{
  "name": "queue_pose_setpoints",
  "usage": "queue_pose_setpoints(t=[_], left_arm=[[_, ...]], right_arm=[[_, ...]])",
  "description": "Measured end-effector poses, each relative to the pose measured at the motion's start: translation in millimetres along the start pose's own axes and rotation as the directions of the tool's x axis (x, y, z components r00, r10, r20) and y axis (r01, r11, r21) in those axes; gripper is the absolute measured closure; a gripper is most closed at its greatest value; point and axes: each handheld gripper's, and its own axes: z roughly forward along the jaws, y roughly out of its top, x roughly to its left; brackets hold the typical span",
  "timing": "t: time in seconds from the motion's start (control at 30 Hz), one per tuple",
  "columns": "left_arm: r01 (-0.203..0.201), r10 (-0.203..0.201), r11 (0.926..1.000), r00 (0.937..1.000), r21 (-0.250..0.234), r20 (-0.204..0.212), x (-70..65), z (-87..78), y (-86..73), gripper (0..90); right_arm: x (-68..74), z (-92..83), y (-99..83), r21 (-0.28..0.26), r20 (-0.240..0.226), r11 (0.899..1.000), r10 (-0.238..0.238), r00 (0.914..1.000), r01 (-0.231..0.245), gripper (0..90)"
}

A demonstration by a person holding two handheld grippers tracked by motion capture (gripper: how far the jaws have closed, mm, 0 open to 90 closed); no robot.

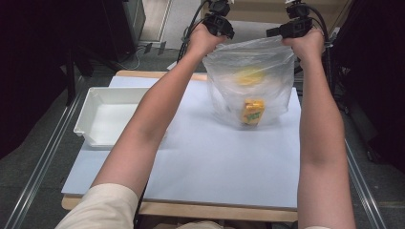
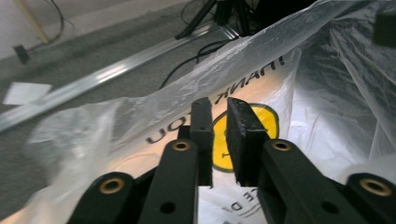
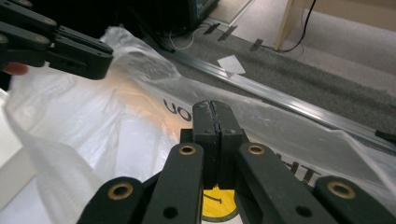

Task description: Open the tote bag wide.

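From the high view I see my left gripper (image 1: pixel 220 29) and my right gripper (image 1: pixel 292 29) lifting a clear plastic bag (image 1: pixel 248 81) by its top edge above the white table (image 1: pixel 200 157), with a small yellow packet (image 1: pixel 252 112) at the bottom of the bag, so I want to keep both hands level and the mouth pulled wide. In the left gripper view the jaws are narrow with a small gap, and I cannot tell if they pinch the bag, so I should squeeze before I lift more. In the right gripper view the jaws are pressed tight together on the bag's edge, which is good, and I move slowly so the thin plastic does not slip or tear.
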Motion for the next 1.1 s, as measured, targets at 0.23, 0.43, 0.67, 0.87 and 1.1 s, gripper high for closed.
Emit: queue_pose_setpoints(t=[0.23,0.43,0.67,0.87,1.1], left_arm=[[-0.01,0.01,0.9984,0.9999,0.055,0.003,-5.2,25.1,-16.1,83.4],[-0.025,0.023,0.9966,0.9994,0.079,0.026,-11.1,27.3,-31.6,83.0],[-0.038,0.033,0.9945,0.998,0.098,0.054,-20.3,23.1,-44.7,81.3],[-0.053,0.044,0.9928,0.9953,0.108,0.086,-27.3,14.0,-55.4,81.0],[-0.069,0.058,0.9933,0.9919,0.093,0.113,-35.4,0.0,-65.8,80.8]], right_arm=[[3.7,17.9,-12.8,0.117,0.034,0.993,-0.029,0.999,0.024,90.0],[3.9,13.0,-29.0,0.114,0.026,0.993,-0.03,0.9992,0.027,90.0],[4.1,7.3,-54.6,0.132,0.003,0.991,-0.018,0.9998,0.017,90.0],[10.7,-1.3,-66.4,0.132,-0.005,0.991,-0.034,0.9994,0.034,90.0],[18.8,-14.1,-80.1,0.12,0.002,0.992,-0.045,0.999,0.045,90.0]])
